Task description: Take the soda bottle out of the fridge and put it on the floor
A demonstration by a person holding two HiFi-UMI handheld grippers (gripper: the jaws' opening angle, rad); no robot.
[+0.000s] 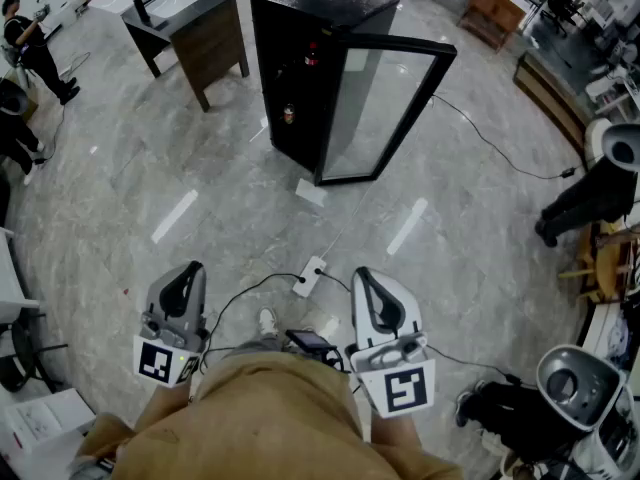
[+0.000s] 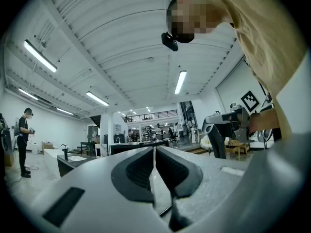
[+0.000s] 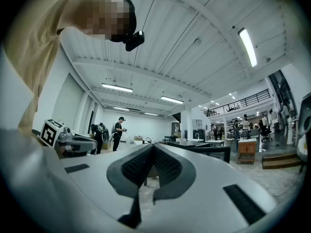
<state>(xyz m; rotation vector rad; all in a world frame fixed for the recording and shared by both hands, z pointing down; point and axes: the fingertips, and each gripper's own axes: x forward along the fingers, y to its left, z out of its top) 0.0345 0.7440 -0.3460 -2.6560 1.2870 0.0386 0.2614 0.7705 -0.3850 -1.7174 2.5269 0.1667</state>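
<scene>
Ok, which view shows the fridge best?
The head view: it takes in the whole fridge from above, with its door swung open. The left gripper view and the right gripper view each catch only a distant dark strip of it, low behind the jaws.

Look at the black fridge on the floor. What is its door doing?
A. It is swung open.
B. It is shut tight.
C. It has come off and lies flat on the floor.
A: the glass door stands upright, swung out from the front of the black fridge, so the shelves inside show.
</scene>
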